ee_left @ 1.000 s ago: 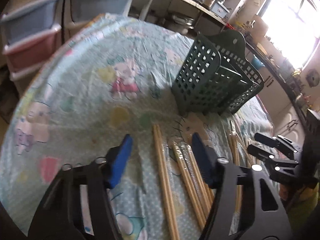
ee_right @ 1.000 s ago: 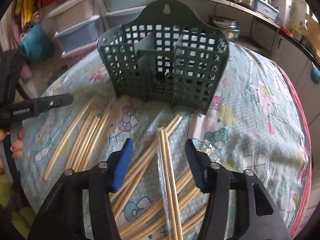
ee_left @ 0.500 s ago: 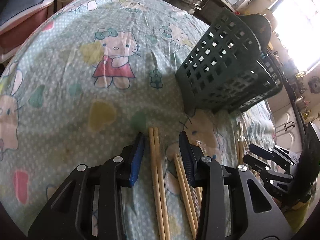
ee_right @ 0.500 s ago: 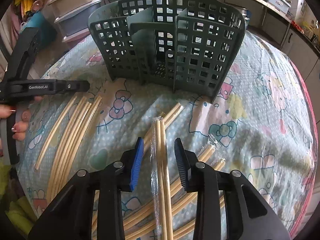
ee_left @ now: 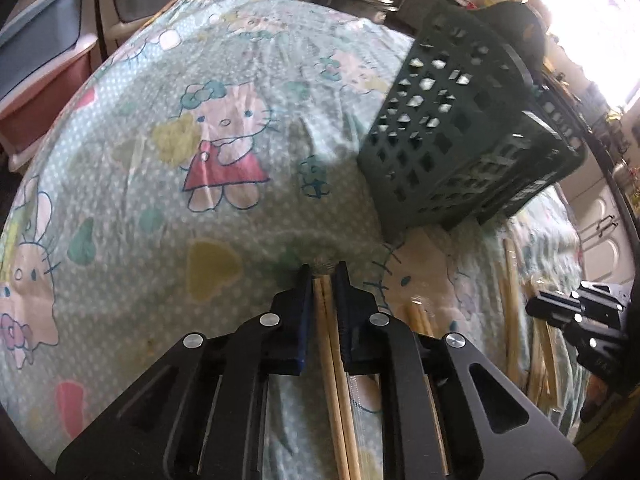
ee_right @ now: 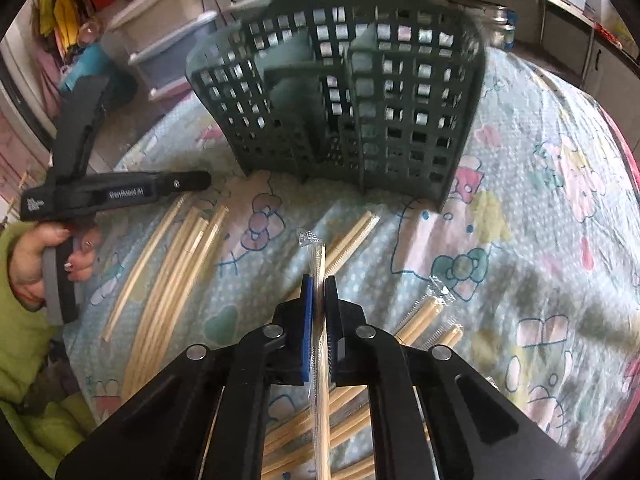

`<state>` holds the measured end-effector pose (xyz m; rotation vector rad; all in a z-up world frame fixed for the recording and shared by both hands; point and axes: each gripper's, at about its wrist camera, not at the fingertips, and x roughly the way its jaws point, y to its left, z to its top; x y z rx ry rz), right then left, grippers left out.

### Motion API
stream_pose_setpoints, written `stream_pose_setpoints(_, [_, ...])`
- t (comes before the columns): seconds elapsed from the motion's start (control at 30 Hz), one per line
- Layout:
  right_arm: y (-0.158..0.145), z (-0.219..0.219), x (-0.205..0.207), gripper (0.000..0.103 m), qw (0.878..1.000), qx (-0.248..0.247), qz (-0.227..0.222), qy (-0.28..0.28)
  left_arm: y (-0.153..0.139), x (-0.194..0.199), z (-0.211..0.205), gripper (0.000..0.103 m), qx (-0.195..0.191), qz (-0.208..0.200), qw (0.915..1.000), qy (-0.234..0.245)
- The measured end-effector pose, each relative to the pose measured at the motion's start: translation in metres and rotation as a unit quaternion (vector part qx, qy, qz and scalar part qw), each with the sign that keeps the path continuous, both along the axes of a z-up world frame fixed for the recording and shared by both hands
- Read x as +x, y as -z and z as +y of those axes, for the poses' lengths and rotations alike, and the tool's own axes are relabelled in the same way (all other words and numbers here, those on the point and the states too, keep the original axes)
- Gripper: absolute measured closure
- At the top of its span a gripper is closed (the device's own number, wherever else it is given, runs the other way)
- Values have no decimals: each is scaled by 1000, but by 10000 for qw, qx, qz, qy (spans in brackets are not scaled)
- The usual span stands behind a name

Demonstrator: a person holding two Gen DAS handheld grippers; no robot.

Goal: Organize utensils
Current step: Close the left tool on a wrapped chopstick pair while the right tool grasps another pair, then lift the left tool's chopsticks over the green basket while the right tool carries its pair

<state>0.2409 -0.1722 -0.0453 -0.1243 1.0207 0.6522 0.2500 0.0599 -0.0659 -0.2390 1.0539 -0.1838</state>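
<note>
Two claws are closing at once. Left wrist view: the left claw (ee_left: 323, 276), wide a second ago, is clamping a bare chopstick pair (ee_left: 334, 360) on the table (ee_left: 160, 200). Right wrist view: the right claw (ee_right: 319, 286), also wide a second ago, is pinching a wrapped chopstick pair (ee_right: 318, 264). Both pickups look secured. The green basket (ee_right: 420, 120) is standing just beyond, its compartments apparently empty.

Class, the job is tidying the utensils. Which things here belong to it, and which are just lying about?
Belong to the job:
- left tongs, closing on a bare chopstick pair
- right tongs, shut on a wrapped chopstick pair
- loose chopsticks
- green utensil basket

Just lying about:
- cartoon tablecloth
- plastic drawers
</note>
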Motion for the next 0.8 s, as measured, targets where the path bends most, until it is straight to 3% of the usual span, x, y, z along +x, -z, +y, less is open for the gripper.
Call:
stream_pose_setpoints(0.37, [-55, -31, -36, 97, 9952, 403, -893, 78, -76, -38, -19, 97, -254, -1188, 9916, 439])
stream_pose_setpoints(0.57, [-89, -23, -55, 97, 9861, 727, -1486, 135, -130, -52, -26, 97, -508, -1964, 9783, 419])
stream_pose_setpoints(0.8, [-128, -27, -62, 97, 9671, 1254, -2179, 390, -177, -60, -39, 97, -398, -2830, 9581, 206])
